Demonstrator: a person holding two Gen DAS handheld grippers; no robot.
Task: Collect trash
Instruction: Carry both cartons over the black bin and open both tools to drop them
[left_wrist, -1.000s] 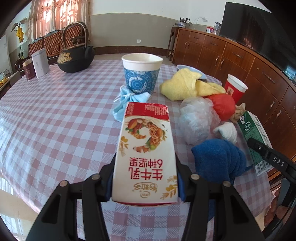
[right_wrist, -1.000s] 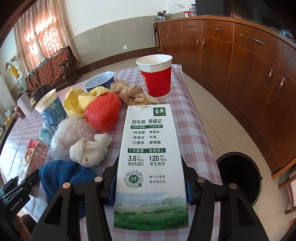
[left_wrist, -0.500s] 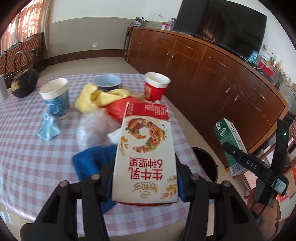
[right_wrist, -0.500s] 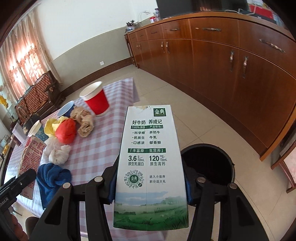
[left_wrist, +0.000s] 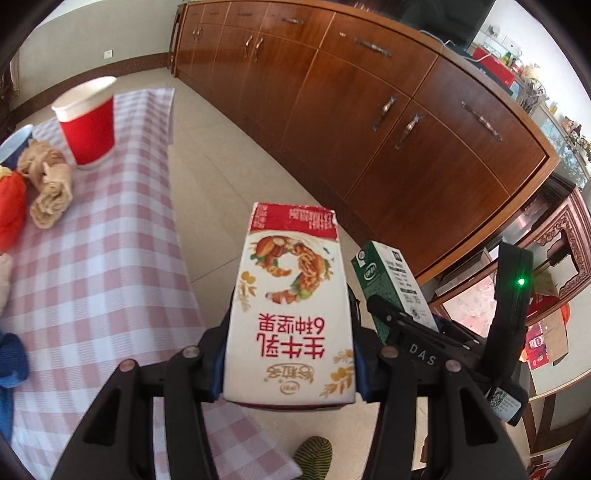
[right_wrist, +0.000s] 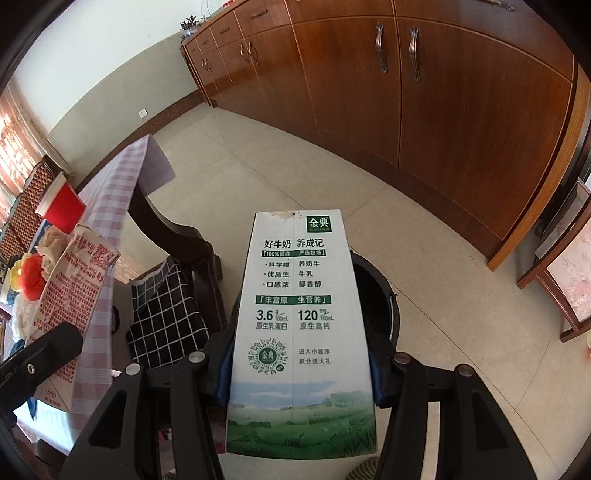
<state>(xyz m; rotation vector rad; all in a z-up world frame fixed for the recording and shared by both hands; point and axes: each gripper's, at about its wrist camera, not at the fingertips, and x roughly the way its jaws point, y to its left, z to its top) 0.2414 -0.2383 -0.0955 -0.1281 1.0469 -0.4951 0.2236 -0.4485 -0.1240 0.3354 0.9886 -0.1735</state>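
My left gripper (left_wrist: 290, 373) is shut on a red and white milk carton (left_wrist: 291, 310), held in the air past the table's edge over the tiled floor. My right gripper (right_wrist: 299, 376) is shut on a green and white milk carton (right_wrist: 299, 332), held above a black trash bin (right_wrist: 376, 295) on the floor; the carton hides most of the bin. In the left wrist view the green carton (left_wrist: 391, 280) and right gripper (left_wrist: 417, 354) sit just to the right. In the right wrist view the red carton (right_wrist: 70, 295) shows at the left.
The checked-cloth table (left_wrist: 92, 258) holds a red paper cup (left_wrist: 86, 122), a crumpled tan bag (left_wrist: 48, 184), a red bag (left_wrist: 11, 206) and a blue cloth (left_wrist: 11, 365). A dark chair with a checked cushion (right_wrist: 166, 314) stands by the table. Wooden cabinets (right_wrist: 406, 92) line the far side.
Both grippers have swung right, away from the table, each still holding its carton. The right gripper has come closer over the black bin; the table has slid to the left of both views.
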